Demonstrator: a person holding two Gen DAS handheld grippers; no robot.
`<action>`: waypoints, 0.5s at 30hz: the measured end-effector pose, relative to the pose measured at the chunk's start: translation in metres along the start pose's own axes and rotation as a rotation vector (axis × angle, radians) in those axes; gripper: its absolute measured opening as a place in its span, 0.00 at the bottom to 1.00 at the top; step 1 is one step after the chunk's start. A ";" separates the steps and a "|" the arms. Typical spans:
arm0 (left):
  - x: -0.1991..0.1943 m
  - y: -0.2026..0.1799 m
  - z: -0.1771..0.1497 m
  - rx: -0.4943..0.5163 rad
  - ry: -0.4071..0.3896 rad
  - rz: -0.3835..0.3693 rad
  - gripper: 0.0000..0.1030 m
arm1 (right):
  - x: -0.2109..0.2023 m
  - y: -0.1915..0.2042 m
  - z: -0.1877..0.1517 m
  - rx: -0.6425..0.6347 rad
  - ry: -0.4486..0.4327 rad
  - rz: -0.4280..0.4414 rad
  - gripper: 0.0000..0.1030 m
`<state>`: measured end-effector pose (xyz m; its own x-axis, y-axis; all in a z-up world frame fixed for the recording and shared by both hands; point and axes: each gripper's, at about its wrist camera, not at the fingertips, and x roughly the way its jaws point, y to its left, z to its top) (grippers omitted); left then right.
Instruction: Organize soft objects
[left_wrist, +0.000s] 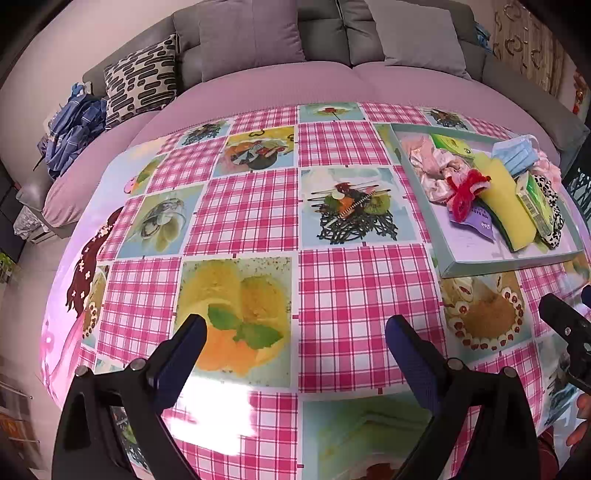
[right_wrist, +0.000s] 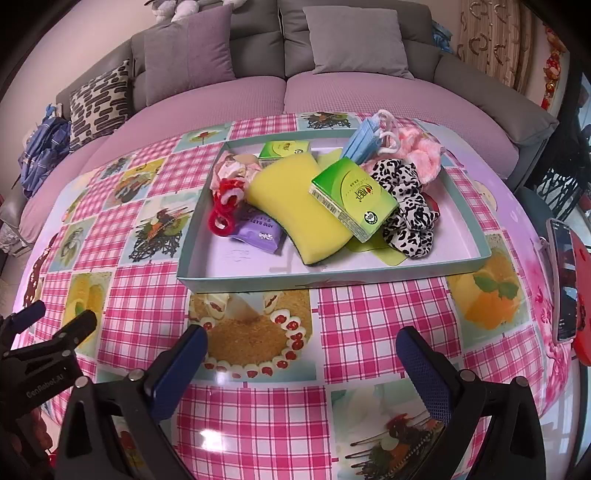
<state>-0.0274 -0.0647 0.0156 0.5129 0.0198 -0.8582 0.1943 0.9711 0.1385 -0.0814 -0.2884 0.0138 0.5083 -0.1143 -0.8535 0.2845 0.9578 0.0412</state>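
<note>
a tray (right_wrist: 332, 278) is sitting on the table (right_wrist: 369, 325), before the sofa (right_wrist: 258, 92). in it, a sponge (right_wrist: 295, 195) is lying at the middle, a hair tie (right_wrist: 225, 210) and wipes pack (right_wrist: 264, 232) to its left, a tissue pack (right_wrist: 351, 199) leaning on its right, a scrunchie (right_wrist: 406, 218) further right, face masks (right_wrist: 364, 140) behind.

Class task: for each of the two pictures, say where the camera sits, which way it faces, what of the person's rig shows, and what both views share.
Left wrist: on the left gripper, low over the checked tablecloth, facing the sofa; tray far right; its open fingers and the right gripper's tip at the right edge show.
Right wrist: on the right gripper, facing the tray head-on; its open fingers and the left gripper show.
Shared: tray, yellow sponge, tablecloth, sofa.
</note>
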 end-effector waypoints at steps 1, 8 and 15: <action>0.001 0.000 0.000 0.001 -0.001 0.000 0.95 | 0.000 0.000 0.000 0.000 -0.001 -0.001 1.00; 0.004 0.000 0.000 0.000 0.013 -0.003 0.95 | 0.003 0.001 -0.001 -0.009 0.004 -0.011 1.00; 0.004 0.001 0.001 0.004 0.009 -0.003 0.95 | 0.003 0.000 0.000 -0.013 0.000 -0.018 1.00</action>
<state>-0.0242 -0.0635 0.0124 0.5048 0.0189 -0.8630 0.1990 0.9703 0.1377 -0.0799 -0.2882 0.0107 0.5035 -0.1315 -0.8539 0.2828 0.9590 0.0191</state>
